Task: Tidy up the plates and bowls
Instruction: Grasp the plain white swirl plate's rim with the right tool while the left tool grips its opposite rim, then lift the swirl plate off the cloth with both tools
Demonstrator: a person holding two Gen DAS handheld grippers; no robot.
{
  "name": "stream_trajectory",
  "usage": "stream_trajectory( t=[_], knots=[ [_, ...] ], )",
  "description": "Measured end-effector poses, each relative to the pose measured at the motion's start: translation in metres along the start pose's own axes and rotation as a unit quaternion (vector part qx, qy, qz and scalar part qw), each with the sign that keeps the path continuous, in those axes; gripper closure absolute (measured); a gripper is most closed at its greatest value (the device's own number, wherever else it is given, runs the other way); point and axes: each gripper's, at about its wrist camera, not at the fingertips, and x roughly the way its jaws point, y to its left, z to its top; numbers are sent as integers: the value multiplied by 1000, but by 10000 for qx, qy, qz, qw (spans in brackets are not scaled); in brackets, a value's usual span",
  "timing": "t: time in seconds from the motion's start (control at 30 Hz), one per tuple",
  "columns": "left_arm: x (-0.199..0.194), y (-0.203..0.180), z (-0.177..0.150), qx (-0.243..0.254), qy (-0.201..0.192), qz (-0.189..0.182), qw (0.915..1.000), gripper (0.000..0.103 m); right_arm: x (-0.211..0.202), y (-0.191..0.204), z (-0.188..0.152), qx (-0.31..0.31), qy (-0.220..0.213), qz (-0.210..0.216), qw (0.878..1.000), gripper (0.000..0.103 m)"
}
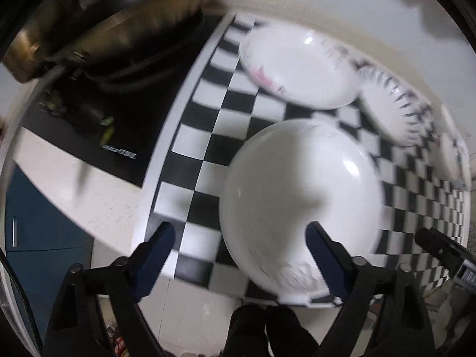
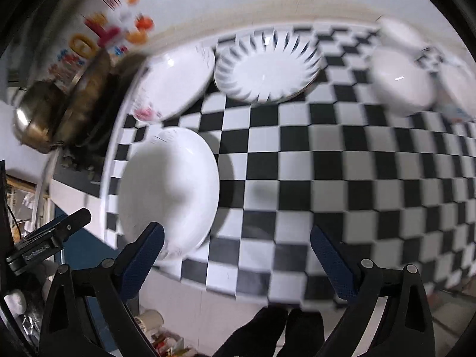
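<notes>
Across the checkered mat (image 2: 297,154) that covers the table, the dishes lie scattered singly, so by my reading the organizing has barely begun. Low and centre in the left wrist view sits a plain white bowl (image 1: 300,196), the nearest piece. Above it, toward the upper middle of the frame, lies a white plate with a pink print (image 1: 297,65), and just right of that a plate with dark fluted rim marks (image 1: 392,110). In the right wrist view, more white bowls (image 2: 401,80) cluster at the upper right; blur keeps me from counting them surely. No two pieces appear stacked, though the fluted plate may rest on something darker; I cannot tell.

Spread wide and empty, the left claw (image 1: 241,255) hangs over the near edge of the plain bowl, its right finger above the bowl's rim and its left finger over bare mat. Whether a pad touches the rim is lost in the blur. Likewise released, the right claw (image 2: 236,255) grips nothing, with the same bowl by its left finger and open mat between its fingers.

Everything remains to do: gather plates together and nest bowls together. The plain bowl looks like the first candidate.
</notes>
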Motion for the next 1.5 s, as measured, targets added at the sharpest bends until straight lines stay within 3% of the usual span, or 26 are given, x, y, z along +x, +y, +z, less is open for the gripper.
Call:
stream_trajectory(
  t=[0.07,0.17,0.43,0.67,1.0,1.5],
  knots=[
    [25,5,8,30,288,-34,9996,36,33,1,12,131,271,90,9995,8],
    [50,6,15,128,558,-98,9983,49,62,1,23,303,553,159,9979,20],
    [59,-5,14,355,730,-355,9961,60,95,8,29,346,963,279,9944,51],
    [51,-5,11,322,739,-425,9958,66,106,17,27,327,1231,548,9903,85],
    [41,-8,13,341,581,-453,9967,68,95,19,23,253,986,420,9939,85],
    [-11,-79,-4,861,166,-670,9939,68,13,-34,18,327,414,359,9980,85]
  ],
)
